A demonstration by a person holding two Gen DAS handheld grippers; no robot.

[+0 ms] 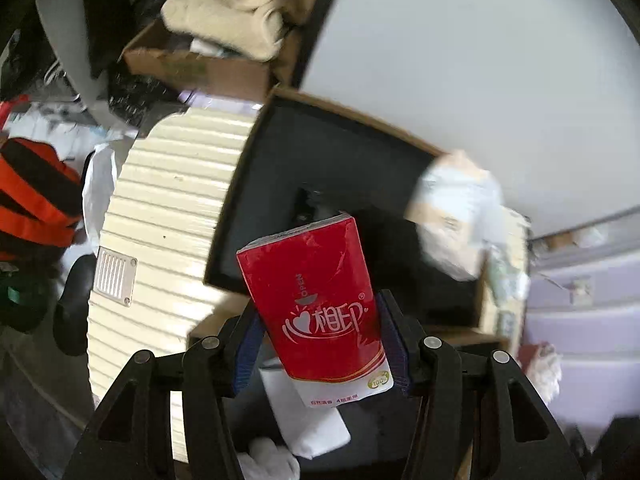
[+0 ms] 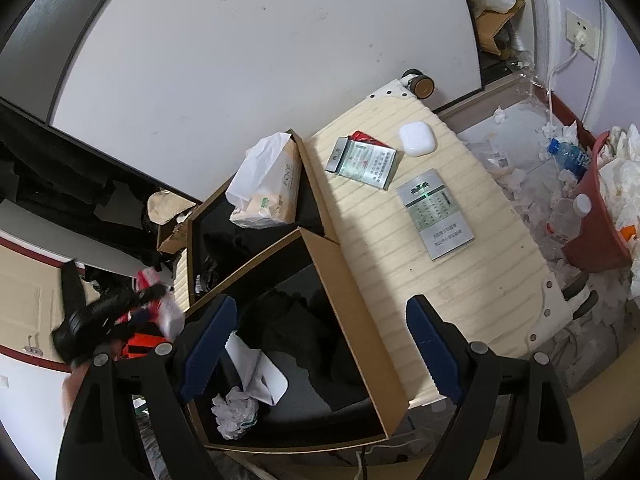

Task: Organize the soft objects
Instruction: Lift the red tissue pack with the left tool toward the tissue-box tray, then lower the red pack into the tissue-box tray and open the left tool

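My left gripper (image 1: 320, 344) clamps the red tissue pack (image 1: 316, 300) at lower centre of the left wrist view, long axis near upright, top leaning upper left over the dark cardboard box (image 1: 320, 168); right gripper (image 2: 322, 344) jaws wide, holding nothing.

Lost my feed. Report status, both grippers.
Left gripper clamped on red tissue pack, held above black-lined cardboard box. Right gripper open, empty, over second box. Nothing blocking.
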